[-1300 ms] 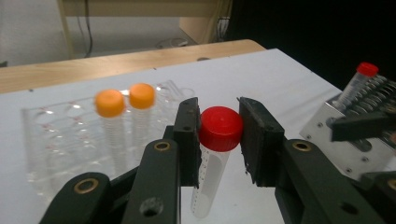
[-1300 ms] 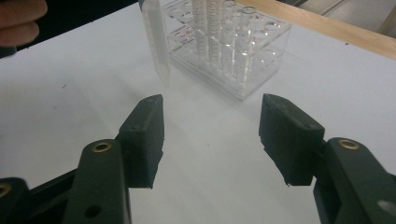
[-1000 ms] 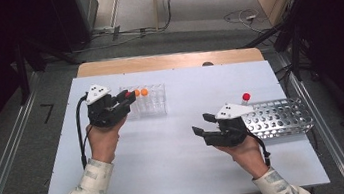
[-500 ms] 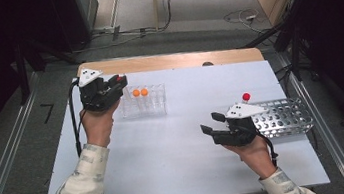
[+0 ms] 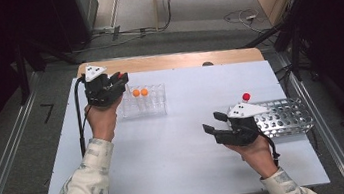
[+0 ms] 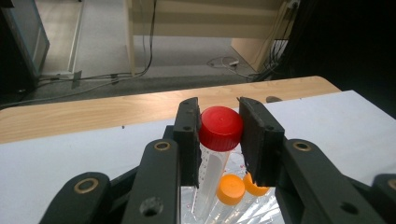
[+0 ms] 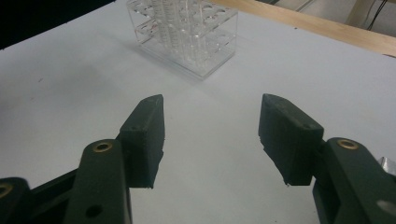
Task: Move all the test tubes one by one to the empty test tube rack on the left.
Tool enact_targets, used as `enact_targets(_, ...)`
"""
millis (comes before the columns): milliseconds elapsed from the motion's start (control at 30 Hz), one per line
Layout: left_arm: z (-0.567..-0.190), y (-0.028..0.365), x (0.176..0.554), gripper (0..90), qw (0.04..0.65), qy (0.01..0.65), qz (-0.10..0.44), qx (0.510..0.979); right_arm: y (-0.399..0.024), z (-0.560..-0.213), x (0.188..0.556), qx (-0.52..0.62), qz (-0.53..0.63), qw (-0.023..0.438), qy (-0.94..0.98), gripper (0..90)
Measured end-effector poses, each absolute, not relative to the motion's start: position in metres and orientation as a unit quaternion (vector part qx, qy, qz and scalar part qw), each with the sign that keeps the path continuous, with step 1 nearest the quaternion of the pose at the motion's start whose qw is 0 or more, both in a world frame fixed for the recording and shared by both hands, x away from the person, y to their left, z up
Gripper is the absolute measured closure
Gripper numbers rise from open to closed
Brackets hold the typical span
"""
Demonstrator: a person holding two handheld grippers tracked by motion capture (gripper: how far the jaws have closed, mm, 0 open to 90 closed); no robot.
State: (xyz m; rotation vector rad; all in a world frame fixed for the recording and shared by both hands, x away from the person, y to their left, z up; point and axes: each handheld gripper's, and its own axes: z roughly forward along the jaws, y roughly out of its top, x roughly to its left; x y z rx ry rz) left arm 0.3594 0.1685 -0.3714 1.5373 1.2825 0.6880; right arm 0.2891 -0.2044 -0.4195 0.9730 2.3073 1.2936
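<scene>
A clear plastic tube with a red screw cap (image 6: 220, 128) is pinched at its cap by the left gripper (image 6: 219, 135), above the clear acrylic rack (image 5: 144, 102) holding two orange-capped tubes (image 5: 140, 93). The right gripper (image 5: 214, 121), jaws spread and empty, hovers beside the perforated metal rack (image 5: 288, 116) on the white table (image 5: 177, 152).

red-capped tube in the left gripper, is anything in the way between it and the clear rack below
Nothing visible blocks it. The left gripper is shut on the red-capped tube right over the clear rack. Two orange-capped tubes already stand in the rack close beside it, so it needs a free hole next to them.
</scene>
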Motion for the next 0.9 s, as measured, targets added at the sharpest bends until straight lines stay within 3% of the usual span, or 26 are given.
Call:
enact_targets(667,-0.403,0.159,0.363,69.0,0.462,0.533,0.275,0.654,-0.205,-0.422,0.289,0.341,0.45,0.161,0.809,39.1)
enact_targets(900,-0.402,0.16,0.362,64.3,0.465,0.534,0.27,0.653,-0.205,-0.422,0.289,0.341,0.449,0.161,0.81,39.1)
